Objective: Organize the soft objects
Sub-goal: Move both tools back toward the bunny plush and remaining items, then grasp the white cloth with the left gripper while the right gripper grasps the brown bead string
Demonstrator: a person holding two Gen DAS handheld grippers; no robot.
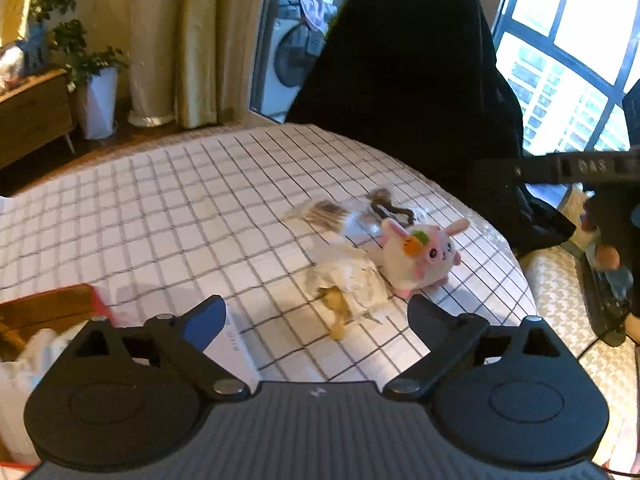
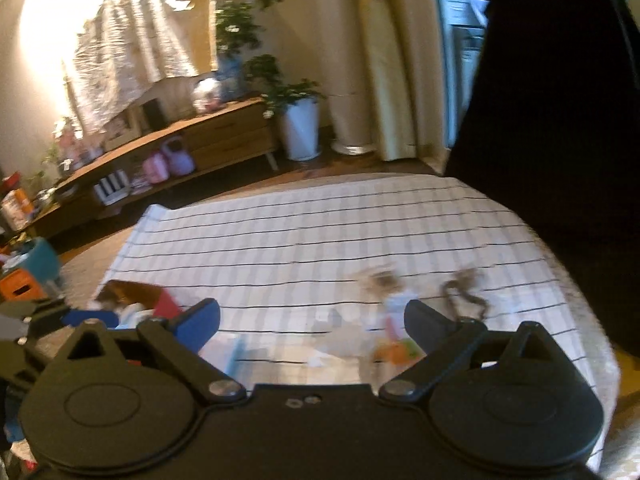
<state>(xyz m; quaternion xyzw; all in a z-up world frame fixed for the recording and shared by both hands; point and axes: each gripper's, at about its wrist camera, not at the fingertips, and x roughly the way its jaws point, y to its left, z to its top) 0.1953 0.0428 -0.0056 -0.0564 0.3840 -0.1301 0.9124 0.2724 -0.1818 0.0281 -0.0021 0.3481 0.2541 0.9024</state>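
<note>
A pink and white plush rabbit [image 1: 422,256] with an orange carrot patch lies on the checked cloth [image 1: 180,208]. Beside it lies a crumpled cream soft item [image 1: 352,284] with a yellow part. Behind them lie a clear plastic bag [image 1: 332,216] and a dark brown cord [image 1: 390,208]. My left gripper [image 1: 316,316] is open and empty, just in front of the cream item. My right gripper [image 2: 312,320] is open and empty above the same pile, which is blurred in its view; the rabbit [image 2: 396,344] shows between its fingers. The right gripper's body also shows in the left wrist view [image 1: 560,168].
A brown box with a red side [image 1: 52,308] holding white items stands at the near left; it also shows in the right wrist view [image 2: 136,300]. A flat white box [image 1: 236,348] lies near my left finger. A person in black [image 1: 400,72] stands behind the table. A sideboard [image 2: 200,136] and potted plant [image 2: 298,120] stand beyond.
</note>
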